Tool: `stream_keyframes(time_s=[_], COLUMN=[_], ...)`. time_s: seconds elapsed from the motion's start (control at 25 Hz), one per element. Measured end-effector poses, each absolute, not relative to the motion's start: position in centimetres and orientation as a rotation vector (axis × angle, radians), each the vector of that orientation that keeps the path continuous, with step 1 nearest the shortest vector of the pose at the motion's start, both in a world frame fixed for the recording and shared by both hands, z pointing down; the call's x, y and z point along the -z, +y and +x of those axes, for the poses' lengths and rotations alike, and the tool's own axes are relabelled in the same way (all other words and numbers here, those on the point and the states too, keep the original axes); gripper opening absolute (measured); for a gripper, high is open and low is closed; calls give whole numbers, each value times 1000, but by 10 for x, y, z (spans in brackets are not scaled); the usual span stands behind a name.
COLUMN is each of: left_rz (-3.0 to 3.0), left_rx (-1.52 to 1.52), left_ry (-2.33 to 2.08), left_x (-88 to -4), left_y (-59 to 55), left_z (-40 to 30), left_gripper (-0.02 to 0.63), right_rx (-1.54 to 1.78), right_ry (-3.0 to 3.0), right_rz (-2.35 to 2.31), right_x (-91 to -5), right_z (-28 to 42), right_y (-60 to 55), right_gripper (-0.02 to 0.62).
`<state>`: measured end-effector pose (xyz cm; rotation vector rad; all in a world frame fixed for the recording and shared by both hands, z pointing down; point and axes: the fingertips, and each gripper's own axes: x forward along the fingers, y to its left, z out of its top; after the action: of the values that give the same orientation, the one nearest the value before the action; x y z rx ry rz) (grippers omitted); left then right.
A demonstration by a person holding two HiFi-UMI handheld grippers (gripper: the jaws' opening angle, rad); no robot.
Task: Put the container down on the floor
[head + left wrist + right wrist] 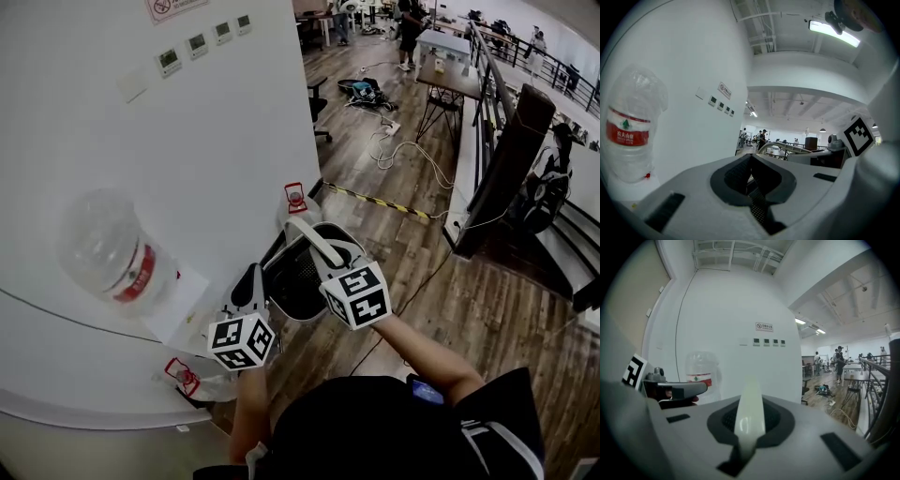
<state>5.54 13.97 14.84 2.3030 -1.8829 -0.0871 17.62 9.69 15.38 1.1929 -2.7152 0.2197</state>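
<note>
The container [298, 277], a dark, mesh-walled bin with a pale rim, is held off the ground at the lower centre of the head view, just in front of the person and close beside the white wall [216, 141]. The right gripper [328, 261] has its jaws closed on the white handle [314, 242], which arches over the bin's mouth. In the right gripper view that pale strip runs straight up between the jaws. The left gripper [251, 281] sits at the bin's left edge with its jaws drawn narrow. Dark mesh shows between them in the left gripper view, so it appears to be pinching the container's wall or rim. Both grips look secure, and the carry is in hand. What remains is the whole of the set-down. The wooden floor [422, 272] lies below the bin, and the frames show no contact with it. By my reading the container must be lowered until its base rests flat, then both pairs of jaws must let go. A large water bottle [108, 251] stands by the wall at the left of the frame, apart from the bin.
</note>
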Motion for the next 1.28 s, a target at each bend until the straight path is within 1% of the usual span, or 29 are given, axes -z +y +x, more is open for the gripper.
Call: stream_keyframes(time_s=[0.24,0.8,1.08,1.28], left_rz=[2274,2228,2240,2233], left_rx=[78,76,78,48], left_ry=[-1871,-1856,-1852,-1912], left_x=[-159,-163,-159,-159], left_y=[134,118,104,92], left_z=[80,91,87,63], left_gripper=[17,17,18,17], right_rx=[-257,-317,-317,-326], right_ry=[-2703,-2717,-2720,-2718], right_rz=[1178,1105,1107,1109], right_x=[-168,-177,-175,-178], right_z=[195,199,193,176], right_y=[83,67,52,35], right_gripper=[31,31,31,31])
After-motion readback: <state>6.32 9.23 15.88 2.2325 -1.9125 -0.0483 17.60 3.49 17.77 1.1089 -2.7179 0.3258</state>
